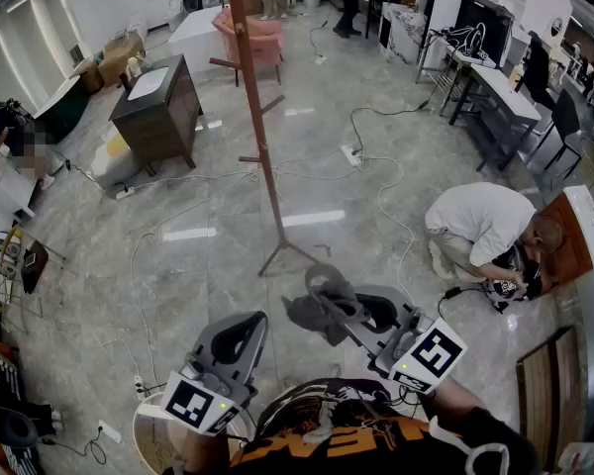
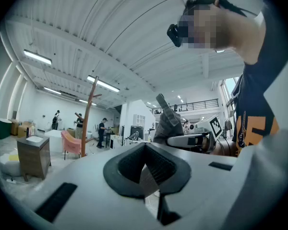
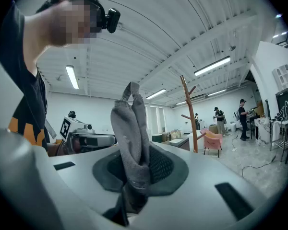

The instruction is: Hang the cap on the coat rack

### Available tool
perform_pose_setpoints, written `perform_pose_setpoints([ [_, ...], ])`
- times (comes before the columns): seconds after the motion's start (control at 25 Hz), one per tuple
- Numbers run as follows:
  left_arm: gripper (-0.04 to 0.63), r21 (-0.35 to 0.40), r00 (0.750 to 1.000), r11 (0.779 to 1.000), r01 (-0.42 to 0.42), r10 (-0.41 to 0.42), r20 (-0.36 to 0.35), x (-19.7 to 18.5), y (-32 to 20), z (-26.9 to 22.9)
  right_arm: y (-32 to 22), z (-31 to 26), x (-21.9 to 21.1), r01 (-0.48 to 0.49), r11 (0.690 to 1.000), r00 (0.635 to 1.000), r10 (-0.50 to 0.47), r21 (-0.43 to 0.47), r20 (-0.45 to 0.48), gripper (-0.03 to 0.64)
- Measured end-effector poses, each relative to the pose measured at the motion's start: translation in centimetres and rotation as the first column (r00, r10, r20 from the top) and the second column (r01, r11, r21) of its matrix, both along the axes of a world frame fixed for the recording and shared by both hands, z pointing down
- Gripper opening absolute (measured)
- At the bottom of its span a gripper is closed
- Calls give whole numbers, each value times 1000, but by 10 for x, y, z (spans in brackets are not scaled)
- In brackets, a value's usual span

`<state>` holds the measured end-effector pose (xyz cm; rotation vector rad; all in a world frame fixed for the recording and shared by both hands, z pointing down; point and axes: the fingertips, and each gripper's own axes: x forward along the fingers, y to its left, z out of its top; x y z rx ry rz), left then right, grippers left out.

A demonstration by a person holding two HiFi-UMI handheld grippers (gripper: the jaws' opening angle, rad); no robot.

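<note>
Trailing cables (image 1: 381, 110) around coat rack (image 1: 256, 117)

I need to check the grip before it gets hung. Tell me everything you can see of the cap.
The cap is grey, of soft, woven-looking cloth, crumpled and folded on itself rather than holding its shape. It is clamped between the jaws of the right gripper; a tall fold stands above the pads and a little cloth shows below them. A narrow loop-like strip tops it. In the head view it is above the floor, short of the wooden coat rack, touching only that gripper.
</note>
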<state>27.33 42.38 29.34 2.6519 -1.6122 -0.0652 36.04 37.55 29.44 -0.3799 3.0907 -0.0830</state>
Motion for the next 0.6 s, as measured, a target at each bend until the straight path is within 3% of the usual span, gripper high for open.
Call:
perform_pose_setpoints([
  [0.6, 23, -6, 1000, 1000, -3, 3, 10, 4, -13, 3, -14, 4, 3, -4, 1000, 1000, 4, -27, 6, 72],
])
